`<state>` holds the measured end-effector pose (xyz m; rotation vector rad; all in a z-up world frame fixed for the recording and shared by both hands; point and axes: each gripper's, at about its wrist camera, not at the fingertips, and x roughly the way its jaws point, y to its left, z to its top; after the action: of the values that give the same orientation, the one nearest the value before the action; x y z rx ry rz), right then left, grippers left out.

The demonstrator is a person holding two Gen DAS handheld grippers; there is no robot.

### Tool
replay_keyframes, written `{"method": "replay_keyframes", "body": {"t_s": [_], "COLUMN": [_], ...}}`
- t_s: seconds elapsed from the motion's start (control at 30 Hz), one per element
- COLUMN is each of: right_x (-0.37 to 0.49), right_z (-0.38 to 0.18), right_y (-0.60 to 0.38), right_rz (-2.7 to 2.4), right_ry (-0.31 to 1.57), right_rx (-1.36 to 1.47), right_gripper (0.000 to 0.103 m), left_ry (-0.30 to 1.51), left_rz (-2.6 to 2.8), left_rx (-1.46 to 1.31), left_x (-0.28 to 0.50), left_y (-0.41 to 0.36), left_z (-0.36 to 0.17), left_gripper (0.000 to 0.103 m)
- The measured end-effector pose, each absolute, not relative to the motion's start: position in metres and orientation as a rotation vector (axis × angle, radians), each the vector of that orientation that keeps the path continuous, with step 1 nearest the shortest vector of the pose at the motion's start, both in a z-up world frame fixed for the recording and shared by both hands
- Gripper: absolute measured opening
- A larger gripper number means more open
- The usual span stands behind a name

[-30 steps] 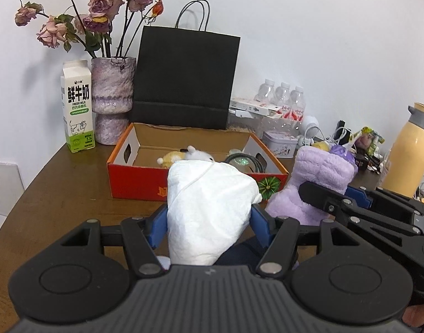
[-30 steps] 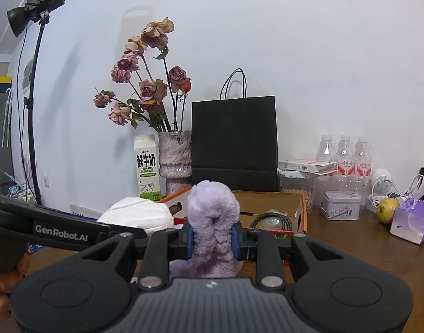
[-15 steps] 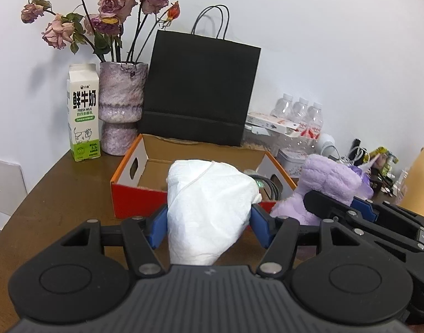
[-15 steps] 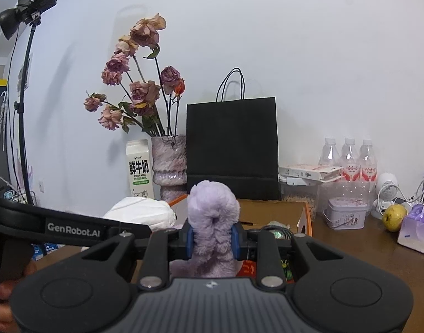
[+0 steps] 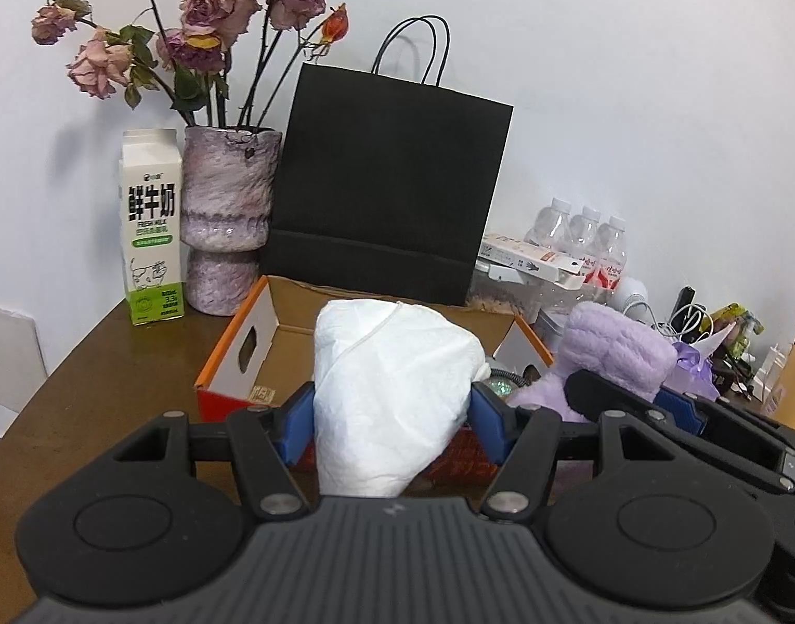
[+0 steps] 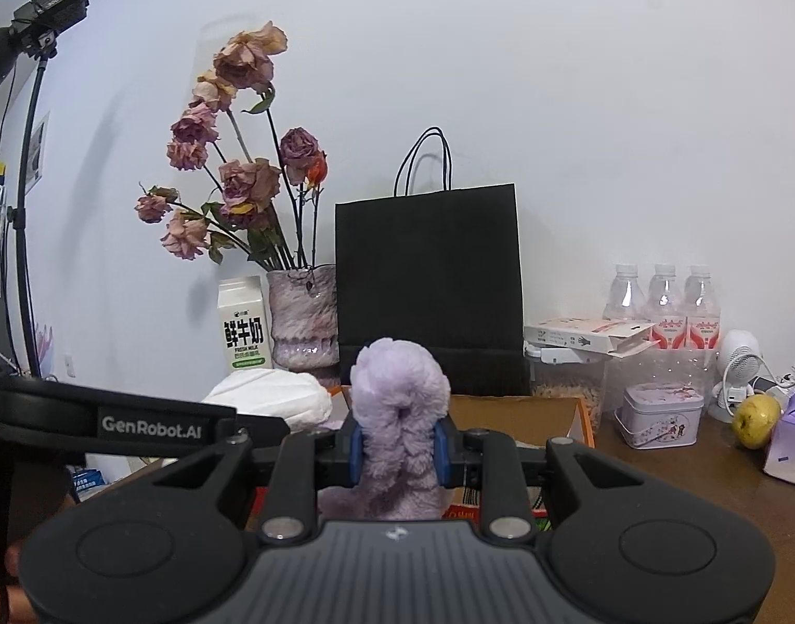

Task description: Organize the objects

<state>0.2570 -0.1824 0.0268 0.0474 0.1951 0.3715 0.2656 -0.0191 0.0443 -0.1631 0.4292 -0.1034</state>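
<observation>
A white bundle [image 5: 392, 390] is pinched in the left jaws, a purple plush [image 6: 400, 416] in the right — both held above the box [image 5: 241, 348]. Soft bulk could slip, or be snagged on the rim.

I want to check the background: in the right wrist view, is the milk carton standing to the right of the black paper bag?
No. The milk carton stands left of the vase, which is itself left of the black paper bag.

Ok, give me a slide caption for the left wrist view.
Left gripper carries a white bundle toward the orange box; right gripper beside it holds a purple plush.
</observation>
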Motion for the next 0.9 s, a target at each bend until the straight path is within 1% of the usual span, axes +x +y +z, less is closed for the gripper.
{"method": "replay_keyframes", "body": {"t_s": [0.27, 0.9], "right_x": [0.283, 0.353], "right_z": [0.029, 0.025], "right_y": [-0.188, -0.198], "right_rz": [0.376, 0.386], "right_ry": [0.204, 0.243], "right_rx": [0.076, 0.128], "right_gripper": [0.024, 0.024], "left_ry": [0.427, 0.432], "left_rz": [-0.113, -0.083], "left_rx": [-0.158, -0.176], "left_x": [0.288, 0.346], "left_y": [-0.026, -0.006], "left_z": [0.043, 0.040], "left_gripper": [0.062, 0.062]}}
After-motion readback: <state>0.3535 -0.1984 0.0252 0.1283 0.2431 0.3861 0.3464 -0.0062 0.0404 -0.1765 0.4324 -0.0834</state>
